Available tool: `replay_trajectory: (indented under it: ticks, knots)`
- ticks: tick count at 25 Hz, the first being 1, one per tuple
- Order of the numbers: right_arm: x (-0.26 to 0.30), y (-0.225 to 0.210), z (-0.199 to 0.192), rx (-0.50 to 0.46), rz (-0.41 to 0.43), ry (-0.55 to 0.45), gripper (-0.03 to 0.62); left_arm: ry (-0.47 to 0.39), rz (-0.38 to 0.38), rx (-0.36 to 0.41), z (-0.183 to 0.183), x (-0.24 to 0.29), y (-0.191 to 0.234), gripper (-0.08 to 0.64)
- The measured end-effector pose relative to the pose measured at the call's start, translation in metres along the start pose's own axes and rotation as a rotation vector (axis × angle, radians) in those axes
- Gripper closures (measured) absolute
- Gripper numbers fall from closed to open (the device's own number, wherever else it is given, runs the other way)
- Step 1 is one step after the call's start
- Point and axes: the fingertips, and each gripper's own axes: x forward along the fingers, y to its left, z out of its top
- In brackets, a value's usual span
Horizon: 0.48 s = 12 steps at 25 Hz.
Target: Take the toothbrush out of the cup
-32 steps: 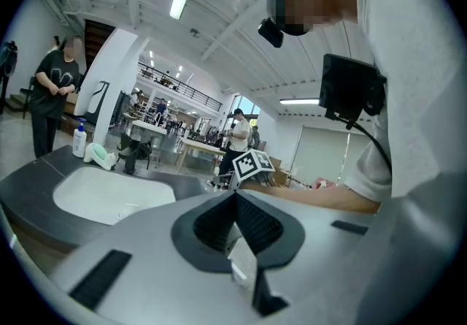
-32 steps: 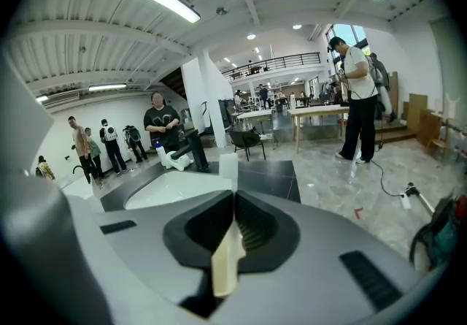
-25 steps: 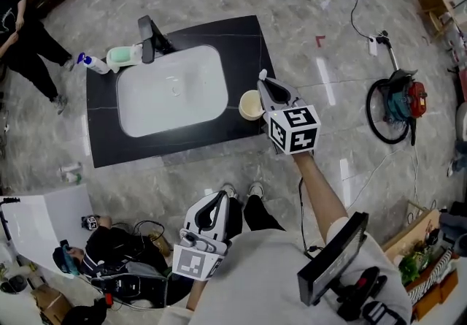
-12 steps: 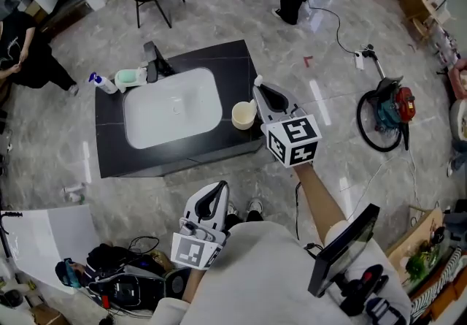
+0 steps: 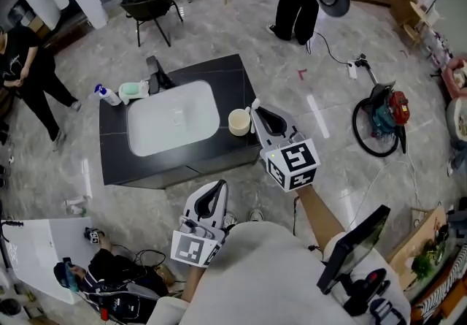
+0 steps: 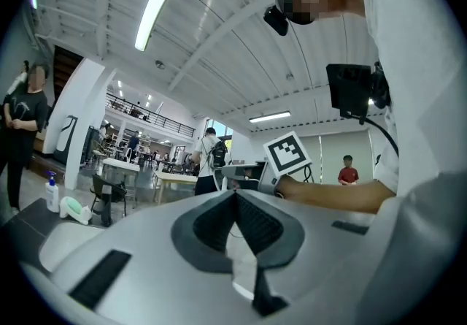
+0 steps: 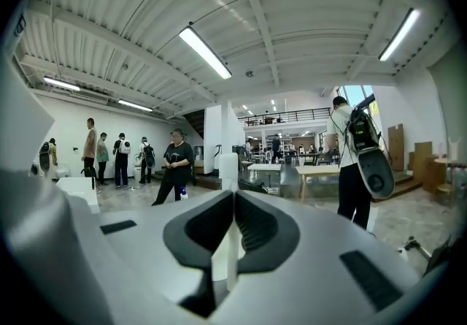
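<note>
Black vanity top [image 5: 241, 79] with white sink [image 5: 174, 117], grey marble floor around. My right gripper [image 5: 257, 116] is clamped on the white toothbrush [image 5: 254, 105], just beside the cup [image 5: 238, 122]. My left gripper [image 5: 217, 188] hangs low, jaws together, empty.

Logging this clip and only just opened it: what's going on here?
A person stands at a black sink counter with a gripper in each hand. The right gripper is shut on a white toothbrush, just beside the cream cup; the brush looks clear of the cup. The left gripper hangs low near the person's body, jaws together and empty.
</note>
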Motion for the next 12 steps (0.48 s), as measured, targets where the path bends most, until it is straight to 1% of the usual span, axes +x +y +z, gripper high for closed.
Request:
replay_trajectory:
  ticks: [4, 7, 12]
  knots:
    - [-0.018, 0.011, -0.009, -0.002, -0.001, 0.003, 0.577, -0.004, -0.010, 0.005, 0.001, -0.004, -0.006, 0.557]
    - [-0.038, 0.021, -0.017, 0.015, 0.006, -0.001, 0.577, -0.008, -0.017, 0.009, 0.001, -0.007, -0.011, 0.557]
    - [-0.074, 0.054, -0.035, 0.046, 0.031, 0.015, 0.577, -0.004, -0.030, 0.005, 0.000, -0.011, -0.013, 0.557]
